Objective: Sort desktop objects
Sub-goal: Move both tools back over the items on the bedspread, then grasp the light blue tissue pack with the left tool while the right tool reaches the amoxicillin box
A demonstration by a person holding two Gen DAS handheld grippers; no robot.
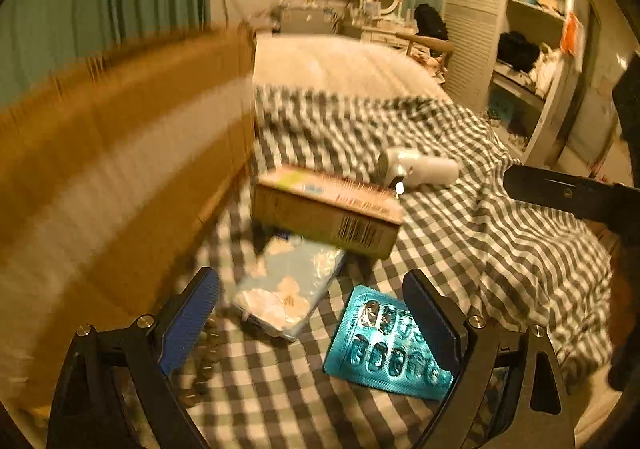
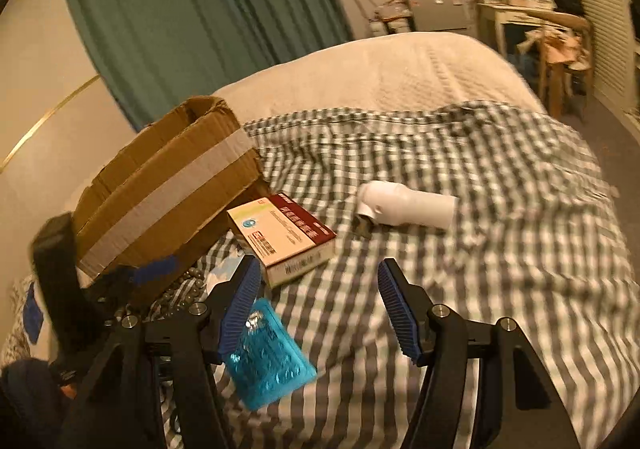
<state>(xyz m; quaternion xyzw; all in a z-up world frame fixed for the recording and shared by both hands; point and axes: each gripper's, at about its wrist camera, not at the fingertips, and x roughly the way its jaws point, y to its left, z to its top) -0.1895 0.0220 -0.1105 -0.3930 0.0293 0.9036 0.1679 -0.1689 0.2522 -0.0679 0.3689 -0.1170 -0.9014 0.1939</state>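
**Both grippers hover wide open over the bed**

Left gripper (image 1: 312, 321) hangs low over the checked bedspread (image 1: 460, 233), fingers (image 1: 192, 317) spread wide and gripping nothing. Between them in the left wrist view lie two things: a blue floral packet (image 1: 288, 289) toward 11 o'clock, and a teal blister pack (image 1: 384, 349) right up against the finger at 4 o'clock; whether it touches that finger, I cannot tell. A medicine box (image 1: 324, 213) sits at 12 o'clock, overlapping the packet's far end. Beyond it, at 1 o'clock, a white bottle (image 1: 420, 167) lies on its side. The cardboard box (image 1: 120, 153) fills the 9 o'clock side, blurred. A string of beads (image 1: 204, 353) trails by the finger at 7 o'clock.

Right gripper (image 2: 316, 309) is also released, fingers (image 2: 400, 313) wide apart, pointed along the bed with bare bedspread between them. The blister pack shows at its 7 o'clock, the medicine box at 11 o'clock, the bottle at 1 o'clock. The left gripper's dark frame blurs in at 9 o'clock.
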